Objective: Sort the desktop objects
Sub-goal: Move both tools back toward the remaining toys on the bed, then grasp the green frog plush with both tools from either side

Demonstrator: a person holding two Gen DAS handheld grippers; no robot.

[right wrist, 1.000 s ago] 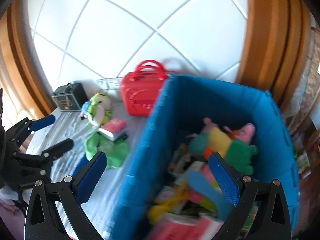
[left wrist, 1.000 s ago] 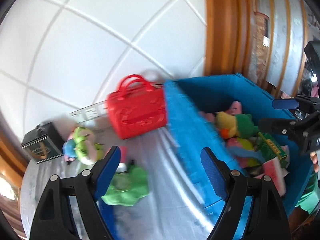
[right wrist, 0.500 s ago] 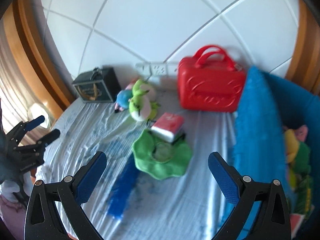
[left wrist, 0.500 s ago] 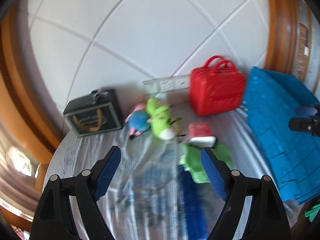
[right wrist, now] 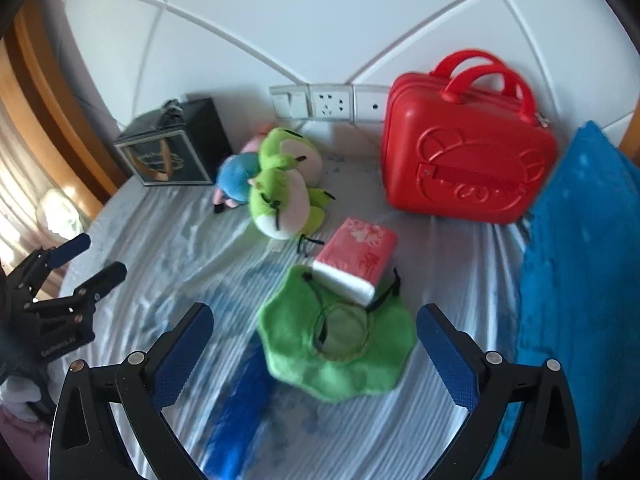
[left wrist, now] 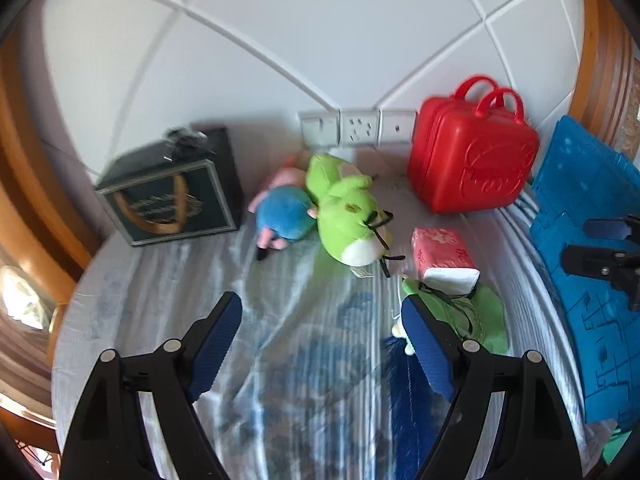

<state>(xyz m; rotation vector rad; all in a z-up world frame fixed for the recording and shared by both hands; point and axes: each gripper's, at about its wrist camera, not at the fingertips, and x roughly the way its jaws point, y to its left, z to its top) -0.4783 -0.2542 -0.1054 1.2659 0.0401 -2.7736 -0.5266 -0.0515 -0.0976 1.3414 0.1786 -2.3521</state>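
white wall panels back a cloth-covered tabletop point(right wrist: 440, 432). both grippers hang empty, fingers wide apart: a reach for the next item, i judge. between the right gripper point(right wrist: 314, 350) fingers lies the green leaf-shaped plush point(right wrist: 336, 344), a red tissue pack point(right wrist: 356, 258) just beyond; closing needs a descent first. only the left gripper point(left wrist: 322, 338) view shows that plush beside its right finger.

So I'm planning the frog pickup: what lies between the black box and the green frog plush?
The blue and pink plush, touching the green frog plush, apart from the black box; right wrist view.
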